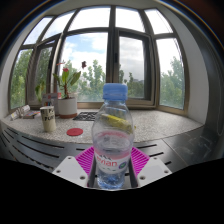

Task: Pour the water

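Note:
A clear plastic water bottle [113,135] with a blue cap and a pink-lettered label stands upright between my gripper's [113,163] two fingers. The pink pads [86,158] press on its lower part from both sides. The bottle is held above the near edge of a stone window counter [150,125]. A cup [48,118] with a printed pattern stands on the counter to the left, beyond the fingers. A small red lid [74,131] lies on the counter between the cup and the bottle.
A potted plant with pink flowers in a white pot [67,100] stands behind the cup. A bay window [110,55] with trees outside runs along the back of the counter. A small object [22,111] lies at the far left.

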Tool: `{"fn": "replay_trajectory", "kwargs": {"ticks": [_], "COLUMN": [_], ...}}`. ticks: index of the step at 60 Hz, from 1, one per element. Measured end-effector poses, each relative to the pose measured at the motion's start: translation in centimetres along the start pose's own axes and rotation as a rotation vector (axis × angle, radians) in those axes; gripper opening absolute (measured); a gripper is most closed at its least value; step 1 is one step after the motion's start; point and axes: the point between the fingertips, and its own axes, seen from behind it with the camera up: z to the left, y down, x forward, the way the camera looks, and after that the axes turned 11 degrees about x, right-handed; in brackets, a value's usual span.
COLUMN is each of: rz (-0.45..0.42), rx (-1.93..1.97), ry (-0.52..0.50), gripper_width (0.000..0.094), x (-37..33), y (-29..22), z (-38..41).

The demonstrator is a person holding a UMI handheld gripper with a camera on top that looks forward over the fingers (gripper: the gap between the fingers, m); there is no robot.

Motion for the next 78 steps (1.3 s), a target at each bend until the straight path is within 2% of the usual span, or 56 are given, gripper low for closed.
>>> {"fn": "replay_trajectory", "kwargs": {"ticks": [4, 14, 21, 27, 34, 44, 50, 57, 61, 66, 70, 78], "rz": [-0.018, -0.017, -0.028, -0.052, -0.103, -0.192, -0.263, -0.342, -0.39, -0.435, -0.416, -0.39], "rx": [0.007, -0.016, -0.028, -0.064, -0.168, -0.466, -0.7, -1.121, -1.354, -1.597, -1.823, -2.166], "ry": [-0.002, 0.027, 0.079, 0.162, 0.287, 0.475, 0.56, 0.619, 0.617, 0.561, 0.525, 0.366], "gripper_width": [0.0413, 0.0301, 0.03, 0.0301, 0.0302, 0.03, 0.03, 0.0299, 0.0299, 0.03, 0.0305, 0.0307], "x": [0.2, 0.2, -0.1, -0.5, -0.1, 2.5, 4.6, 7.5, 9.5, 12.4, 15.4, 19.8], "y": [-0.2, -0.1, -1.3, -3.7, -8.7, -18.8, -25.4, -31.6, -33.4, -33.8, -32.0, -26.7], "z": [-0.2, -0.3, -0.9, -1.5, -2.6, -2.2, 1.1, 8.6, 13.7, 19.8, 23.1, 28.9]}}
